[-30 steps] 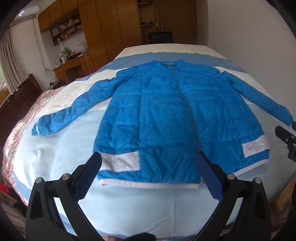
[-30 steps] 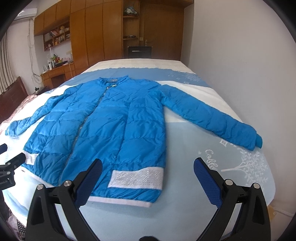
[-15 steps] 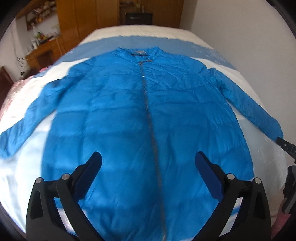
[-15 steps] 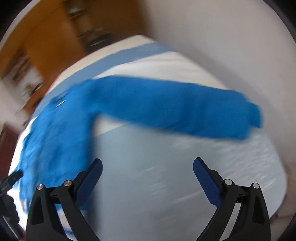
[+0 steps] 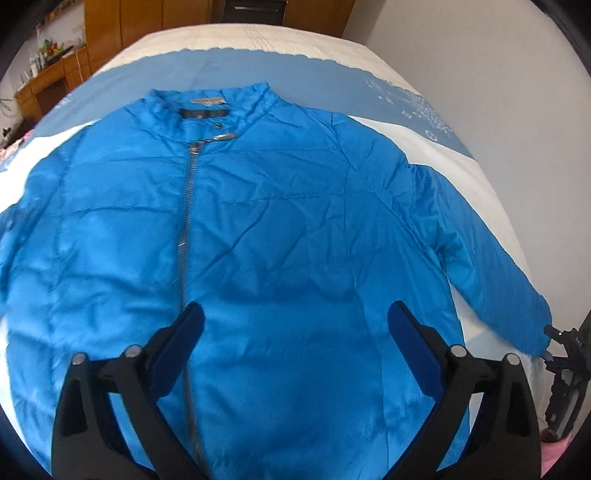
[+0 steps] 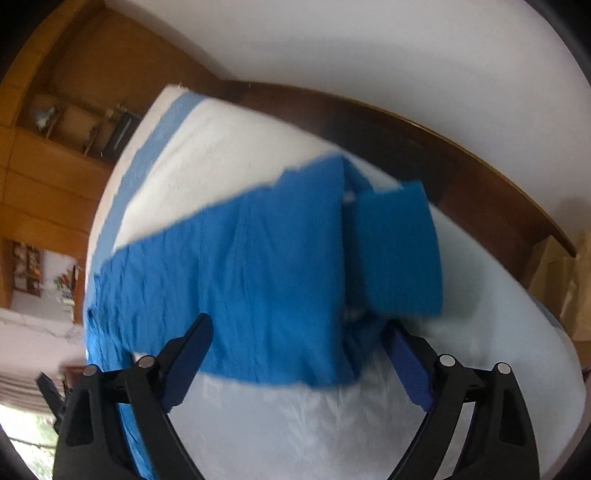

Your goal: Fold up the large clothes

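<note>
A large blue padded jacket (image 5: 288, 236) lies flat and zipped on the bed, collar at the far end. My left gripper (image 5: 295, 332) is open and empty, low over the jacket's chest, just right of the zip (image 5: 186, 229). My right gripper (image 6: 299, 350) is open and empty, close over the end of the jacket's right sleeve (image 6: 258, 280), whose cuff (image 6: 395, 254) lies just ahead of the right finger. The right gripper (image 5: 565, 365) also shows at the left wrist view's right edge, beside the sleeve end (image 5: 517, 306).
The bed (image 5: 236, 59) has a light blue and white cover. A white wall (image 5: 498, 74) runs along its right side. Wooden wardrobes (image 5: 122, 22) and a desk (image 5: 48, 81) stand beyond the far end. A dark wooden bed rail (image 6: 424, 144) edges the mattress near the sleeve.
My left gripper moved forward from the hem up over the jacket's chest. My right gripper swung right and down onto the right sleeve's cuff end.
</note>
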